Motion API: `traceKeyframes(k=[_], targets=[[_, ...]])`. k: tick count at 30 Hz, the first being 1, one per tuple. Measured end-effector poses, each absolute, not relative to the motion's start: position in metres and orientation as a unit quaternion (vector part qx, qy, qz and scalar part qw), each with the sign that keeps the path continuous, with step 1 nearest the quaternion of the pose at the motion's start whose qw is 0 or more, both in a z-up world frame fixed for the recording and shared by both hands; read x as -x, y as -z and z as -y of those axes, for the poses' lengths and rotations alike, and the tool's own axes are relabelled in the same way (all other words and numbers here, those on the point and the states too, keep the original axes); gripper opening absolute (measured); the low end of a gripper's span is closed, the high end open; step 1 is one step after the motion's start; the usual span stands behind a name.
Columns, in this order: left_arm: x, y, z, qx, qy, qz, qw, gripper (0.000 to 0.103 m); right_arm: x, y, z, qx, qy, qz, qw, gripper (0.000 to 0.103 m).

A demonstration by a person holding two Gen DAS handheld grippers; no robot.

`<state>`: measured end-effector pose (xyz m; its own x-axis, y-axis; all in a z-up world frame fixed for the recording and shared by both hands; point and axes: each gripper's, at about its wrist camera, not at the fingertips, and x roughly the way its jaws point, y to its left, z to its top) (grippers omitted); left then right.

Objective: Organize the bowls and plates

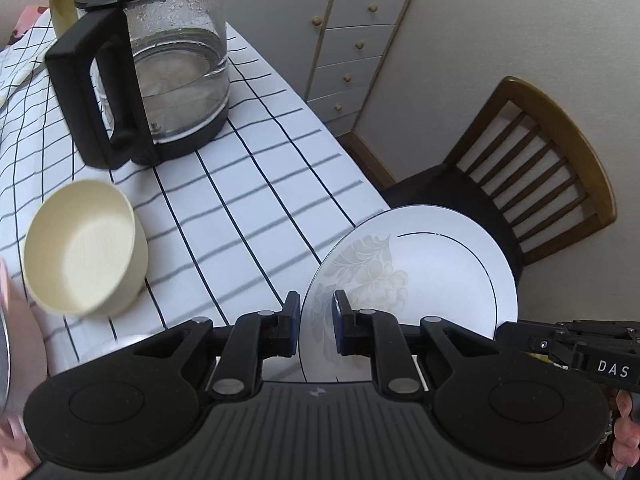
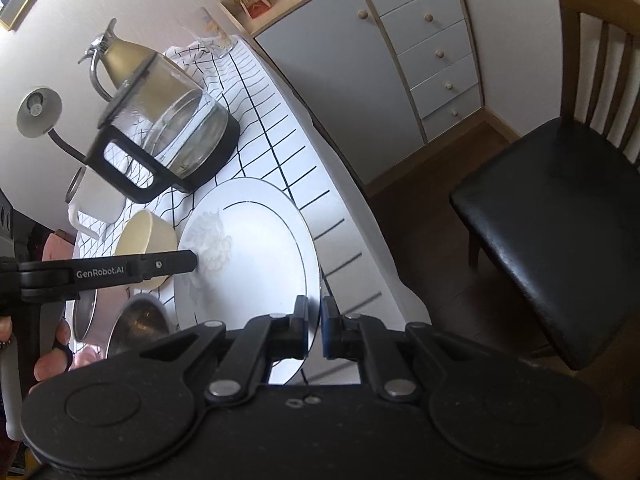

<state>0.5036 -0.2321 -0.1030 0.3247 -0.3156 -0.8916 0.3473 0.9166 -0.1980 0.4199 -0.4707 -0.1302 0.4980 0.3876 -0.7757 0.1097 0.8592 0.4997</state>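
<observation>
A white plate (image 1: 420,280) with a pale leaf print and a thin dark ring hangs tilted above the table's right edge. Both grippers hold it. My left gripper (image 1: 316,322) is shut on its near-left rim. My right gripper (image 2: 315,328) is shut on the plate's (image 2: 248,248) near rim, the edge pinched between its blue pads. In the right wrist view the left gripper (image 2: 192,260) reaches in from the left onto the plate. A cream bowl (image 1: 84,248) stands upright on the checked tablecloth (image 1: 248,200), left of the plate.
A glass kettle (image 1: 160,68) with a black handle stands behind the bowl, with a gold thermos jug (image 2: 128,56) and a white mug (image 2: 96,200) beyond. A steel bowl (image 2: 136,324) sits near the left. A wooden chair (image 2: 560,200) and a grey cabinet (image 2: 380,80) stand to the right.
</observation>
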Motion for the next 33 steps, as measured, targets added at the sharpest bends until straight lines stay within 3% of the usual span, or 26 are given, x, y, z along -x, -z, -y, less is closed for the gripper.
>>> traceKeyframes(k=[19, 33], targets=[[-0.342, 0.068, 0.228, -0.034, 0.253, -0.548, 0.797, 0.016, -0.269, 0.086, 0.475, -0.277, -0.054, -0.485, 0.828, 0.007], [-0.237, 0.107, 0.221, -0.067, 0.263, -0.579, 0.769, 0.016, -0.152, 0.111, 0.459, -0.309, -0.025, -0.505, 0.805, 0.007]])
